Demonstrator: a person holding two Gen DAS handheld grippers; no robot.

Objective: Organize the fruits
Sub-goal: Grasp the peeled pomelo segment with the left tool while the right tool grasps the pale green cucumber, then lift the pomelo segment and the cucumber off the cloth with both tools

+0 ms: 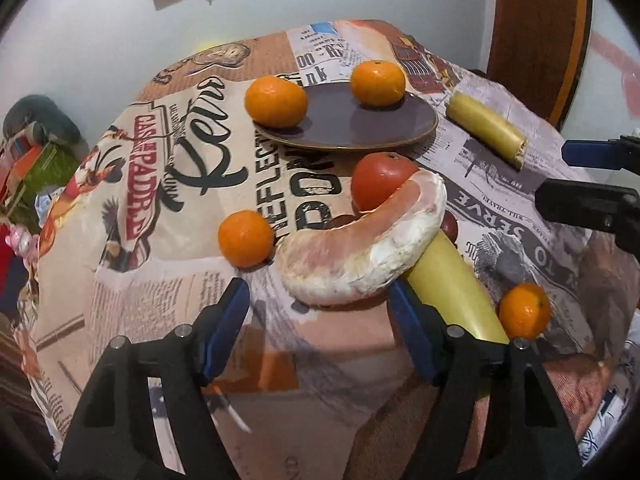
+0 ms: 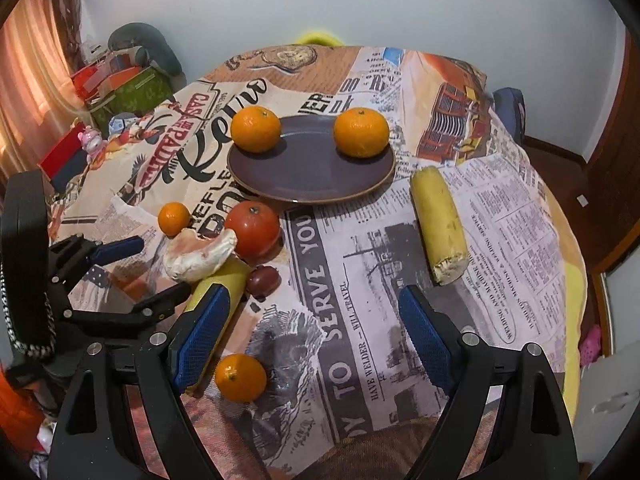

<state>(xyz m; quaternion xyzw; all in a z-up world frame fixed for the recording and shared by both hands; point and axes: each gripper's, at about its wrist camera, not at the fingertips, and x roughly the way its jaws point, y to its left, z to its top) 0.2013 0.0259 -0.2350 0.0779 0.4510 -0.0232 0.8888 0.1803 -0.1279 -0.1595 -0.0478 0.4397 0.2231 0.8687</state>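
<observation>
Jaws of both the left gripper and right gripper stand apart, holding nothing. Mid-frame, two tangerines sit on the purple plate; a pomelo wedge lies lower on the table.

A round table is covered by a newspaper-print cloth. A plain white wall is seen behind it. A pink curtain is lit at left; a wooden door is seen at right.
</observation>
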